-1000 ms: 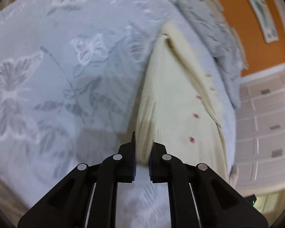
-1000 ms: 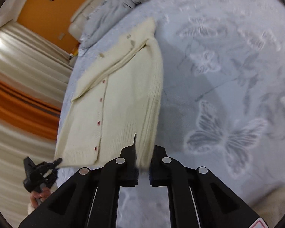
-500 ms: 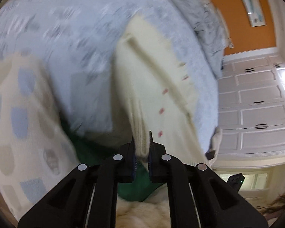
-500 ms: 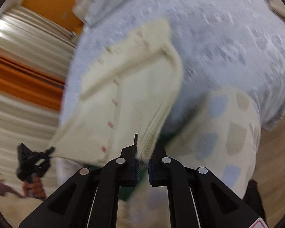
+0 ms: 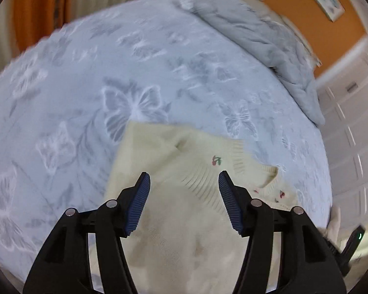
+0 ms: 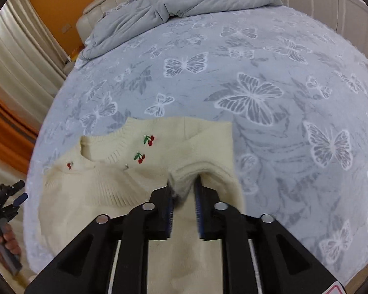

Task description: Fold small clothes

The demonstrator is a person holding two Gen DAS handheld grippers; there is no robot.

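Observation:
A small cream knit cardigan (image 6: 125,171) with embroidered red cherries lies folded on the pale blue butterfly bedspread (image 6: 257,93), near the bed's front edge. It also shows in the left wrist view (image 5: 184,161). My left gripper (image 5: 184,183) is open and empty just above the cardigan's near part. My right gripper (image 6: 184,191) has its jaws a small way apart, with a fold of the cardigan's edge bunched between them. The left gripper also shows at the far left of the right wrist view (image 6: 9,196).
A crumpled grey duvet (image 6: 179,7) lies at the head of the bed by a cream headboard (image 6: 105,5) and orange wall. White cabinet doors (image 5: 355,127) stand to the right. Curtains (image 6: 17,56) hang on the left.
The cardigan, which hung lifted from both shut grippers, now lies on the bed. My left gripper has opened and let go. My right jaws have loosened.

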